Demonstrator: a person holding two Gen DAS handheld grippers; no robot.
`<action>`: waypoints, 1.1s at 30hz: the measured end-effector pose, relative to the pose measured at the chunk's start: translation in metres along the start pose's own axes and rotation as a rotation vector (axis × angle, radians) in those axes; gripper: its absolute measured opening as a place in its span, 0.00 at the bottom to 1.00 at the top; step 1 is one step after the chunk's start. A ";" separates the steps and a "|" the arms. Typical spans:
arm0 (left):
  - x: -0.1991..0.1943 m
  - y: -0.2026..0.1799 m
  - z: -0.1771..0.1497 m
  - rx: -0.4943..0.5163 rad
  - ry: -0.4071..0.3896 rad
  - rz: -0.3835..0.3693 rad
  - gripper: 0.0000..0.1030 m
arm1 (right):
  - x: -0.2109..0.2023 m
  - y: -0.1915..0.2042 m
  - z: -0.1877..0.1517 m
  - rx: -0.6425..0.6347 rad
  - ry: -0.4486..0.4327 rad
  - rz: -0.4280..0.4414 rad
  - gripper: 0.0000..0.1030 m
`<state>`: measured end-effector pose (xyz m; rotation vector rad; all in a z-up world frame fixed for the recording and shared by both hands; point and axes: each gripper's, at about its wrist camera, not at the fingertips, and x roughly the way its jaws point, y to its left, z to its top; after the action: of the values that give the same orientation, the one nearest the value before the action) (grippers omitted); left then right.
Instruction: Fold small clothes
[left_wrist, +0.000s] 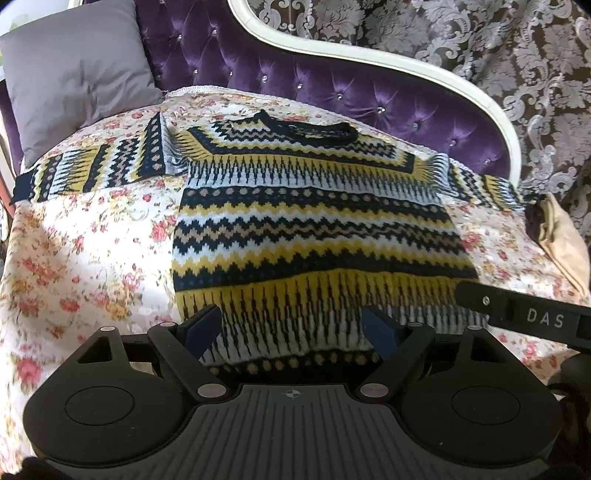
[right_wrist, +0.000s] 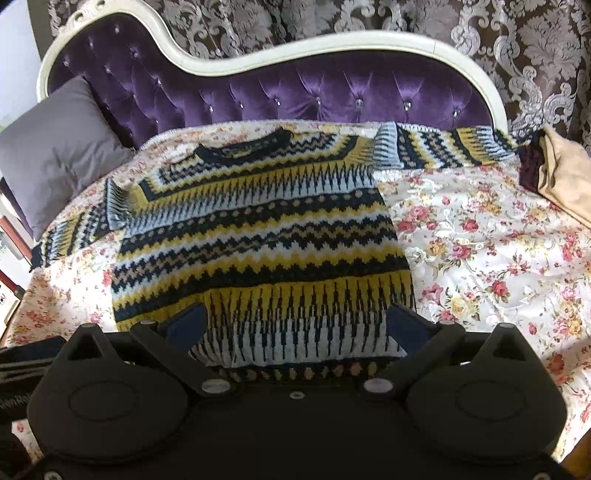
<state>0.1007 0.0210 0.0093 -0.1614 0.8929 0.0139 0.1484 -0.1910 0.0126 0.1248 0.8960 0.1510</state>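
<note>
A knitted sweater in yellow, navy, white and tan zigzag bands lies flat, front up, on a floral bedspread, both sleeves spread sideways. My left gripper hovers open over the sweater's lower hem, toward its left part, with nothing between its blue pads. My right gripper hangs open over the hem's right part, also holding nothing. The right gripper's black body shows at the right edge of the left wrist view.
A purple tufted backrest with a cream frame runs behind the bedspread. A grey cushion leans at the back left. A tan cloth bundle sits at the right sleeve's end. Patterned curtains hang behind.
</note>
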 end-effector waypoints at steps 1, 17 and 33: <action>0.006 0.001 0.004 0.002 0.001 0.009 0.81 | 0.006 -0.001 0.002 -0.001 0.012 -0.007 1.00; 0.108 0.002 0.074 0.030 -0.023 0.064 0.81 | 0.121 0.001 0.063 -0.081 0.040 -0.047 0.99; 0.139 0.004 0.027 0.094 0.064 0.031 0.87 | 0.133 -0.017 0.015 -0.184 0.117 -0.061 1.00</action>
<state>0.2090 0.0217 -0.0824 -0.0603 0.9579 -0.0050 0.2429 -0.1845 -0.0830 -0.0834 0.9972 0.1851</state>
